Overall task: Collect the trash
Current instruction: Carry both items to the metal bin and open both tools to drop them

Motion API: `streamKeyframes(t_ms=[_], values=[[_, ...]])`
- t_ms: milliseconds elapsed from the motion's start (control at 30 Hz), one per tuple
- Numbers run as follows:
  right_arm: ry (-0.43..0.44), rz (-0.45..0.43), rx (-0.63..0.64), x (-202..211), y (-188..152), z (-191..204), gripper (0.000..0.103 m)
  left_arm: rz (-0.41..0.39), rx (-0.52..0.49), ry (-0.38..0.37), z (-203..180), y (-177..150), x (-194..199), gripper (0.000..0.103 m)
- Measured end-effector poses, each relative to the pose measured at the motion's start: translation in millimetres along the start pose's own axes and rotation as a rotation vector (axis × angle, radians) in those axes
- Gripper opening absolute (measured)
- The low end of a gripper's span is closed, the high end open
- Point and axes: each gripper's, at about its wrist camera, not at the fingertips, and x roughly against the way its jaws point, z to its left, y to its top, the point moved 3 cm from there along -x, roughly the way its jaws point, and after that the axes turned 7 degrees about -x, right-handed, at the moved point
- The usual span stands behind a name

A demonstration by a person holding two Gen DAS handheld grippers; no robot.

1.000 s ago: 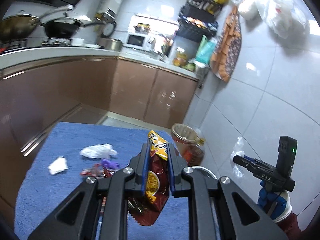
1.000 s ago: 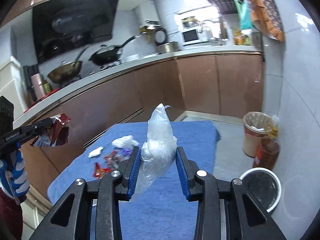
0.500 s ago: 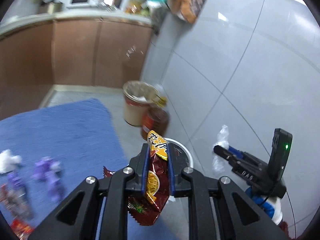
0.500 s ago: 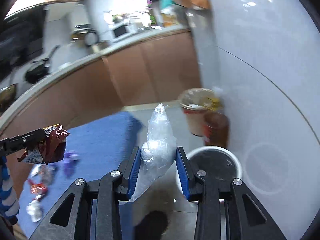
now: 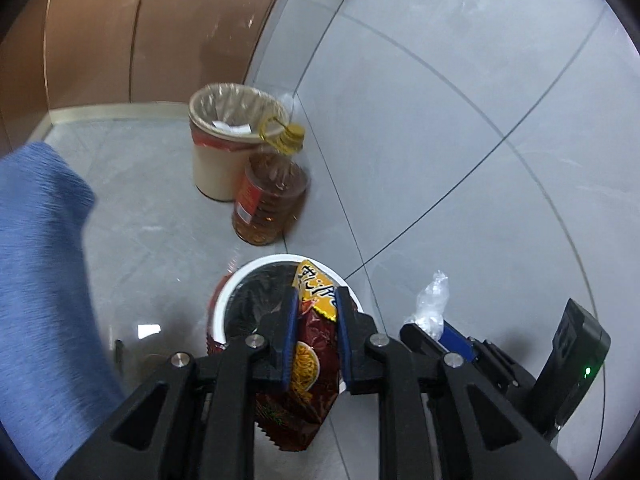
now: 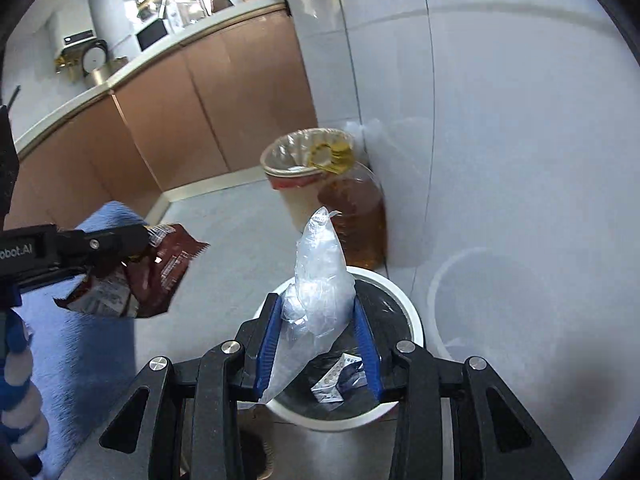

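My left gripper (image 5: pixel 316 300) is shut on a dark red snack wrapper (image 5: pixel 310 368) and holds it over the near rim of a white trash bin (image 5: pixel 224 300) with a black liner. My right gripper (image 6: pixel 316 308) is shut on a crumpled clear plastic bag (image 6: pixel 320 280) and holds it above the same bin (image 6: pixel 412 316). A small white and blue carton (image 6: pixel 338 380) lies inside the bin. The left gripper with the wrapper (image 6: pixel 160 264) shows at the left of the right wrist view. The right gripper with the bag (image 5: pixel 430 300) shows at the lower right of the left wrist view.
A beige lined bin (image 5: pixel 212 168) and a large oil bottle with a yellow cap (image 5: pixel 268 204) stand on the floor by the tiled wall (image 5: pixel 480 120). The blue-covered table (image 5: pixel 36 280) is at the left. Brown cabinets (image 6: pixel 200 120) run behind.
Both grippers have swung from the blue table to the right and down to the white bin by the wall, each still holding its piece of trash.
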Motion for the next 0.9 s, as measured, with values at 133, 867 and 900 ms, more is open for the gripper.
streamKeyframes(t_ms=[133,867,900], values=[[-0.044,0.011,0.015,-14.7,-1.8,-5.1,0.038,0.025,0.049,-0.031,4.8,0.2,-22.4,0.035],[-0.02,-0.084,0.016,52.5,10.0,43.8,0.083,-0.199,0.016,0.144,6.4,-27.0,111.5,0.041],[-0.022,-0.095,0.022,58.5,11.2,48.4,0.084,-0.218,0.013,0.152,6.4,-28.8,121.9,0.041]])
